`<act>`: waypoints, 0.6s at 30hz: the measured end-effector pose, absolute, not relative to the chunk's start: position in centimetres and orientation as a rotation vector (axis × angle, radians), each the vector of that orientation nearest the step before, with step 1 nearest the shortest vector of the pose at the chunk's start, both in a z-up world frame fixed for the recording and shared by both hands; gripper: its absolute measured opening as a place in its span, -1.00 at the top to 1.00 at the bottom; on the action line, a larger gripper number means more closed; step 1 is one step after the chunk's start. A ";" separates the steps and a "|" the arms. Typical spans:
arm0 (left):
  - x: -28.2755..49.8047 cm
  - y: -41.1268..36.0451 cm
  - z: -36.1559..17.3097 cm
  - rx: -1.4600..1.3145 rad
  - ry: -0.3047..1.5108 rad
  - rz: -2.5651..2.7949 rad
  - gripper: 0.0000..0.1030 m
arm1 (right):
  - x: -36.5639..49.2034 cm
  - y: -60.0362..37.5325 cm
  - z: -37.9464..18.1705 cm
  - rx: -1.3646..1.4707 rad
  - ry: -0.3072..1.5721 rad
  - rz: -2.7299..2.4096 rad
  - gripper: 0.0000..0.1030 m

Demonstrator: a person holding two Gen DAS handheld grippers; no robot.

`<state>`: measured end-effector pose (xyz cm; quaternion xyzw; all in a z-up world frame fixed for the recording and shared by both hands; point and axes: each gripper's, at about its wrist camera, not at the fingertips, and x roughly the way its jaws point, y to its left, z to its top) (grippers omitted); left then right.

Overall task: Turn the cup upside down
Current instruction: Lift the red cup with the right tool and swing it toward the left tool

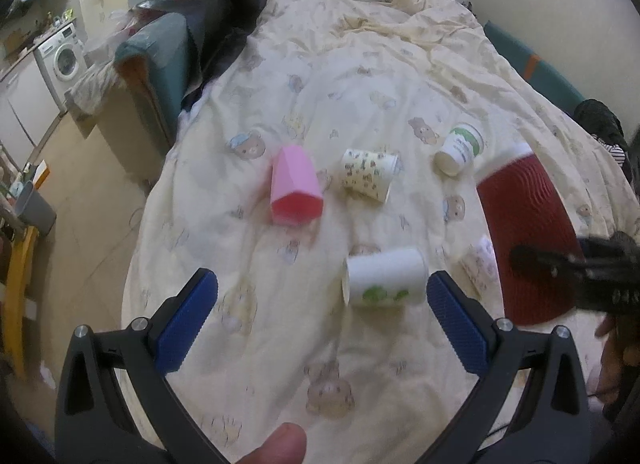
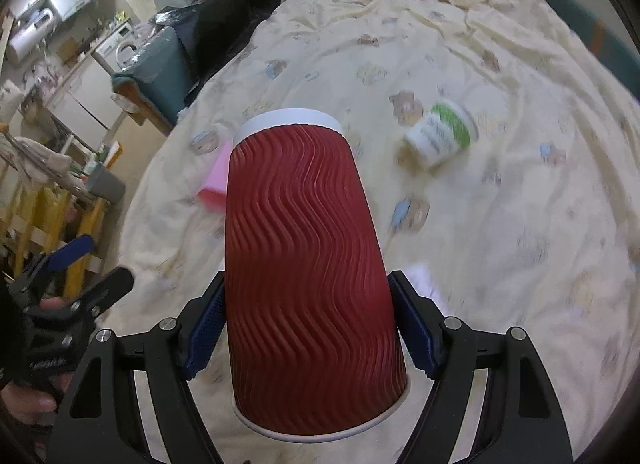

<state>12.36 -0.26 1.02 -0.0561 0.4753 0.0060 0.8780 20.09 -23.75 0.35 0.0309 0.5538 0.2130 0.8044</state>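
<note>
Your right gripper (image 2: 308, 324) clamped the red ribbed cup (image 2: 304, 264) between both pads, above the quilt (image 2: 500, 224) near its front edge, wide rim toward you. Your left gripper (image 1: 322, 320) hung wide open and empty, a white cup (image 1: 384, 282) lying on its side just beyond its fingertips.

Between the right gripper's (image 2: 310, 320) jaws sits a red paper cup (image 2: 304, 264) with a matt, wavy-ribbed sleeve and smooth white rims. The blue pads (image 2: 204, 334) look like rough, knurled plastic. Beyond the jaws, the bed quilt (image 2: 500, 204) is soft, matt printed cloth.
</note>
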 end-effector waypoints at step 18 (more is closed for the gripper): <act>2.7 2.1 -1.6 -0.179 1.070 0.042 -1.00 | 6.8 -22.5 -4.9 0.265 1.306 0.514 -0.55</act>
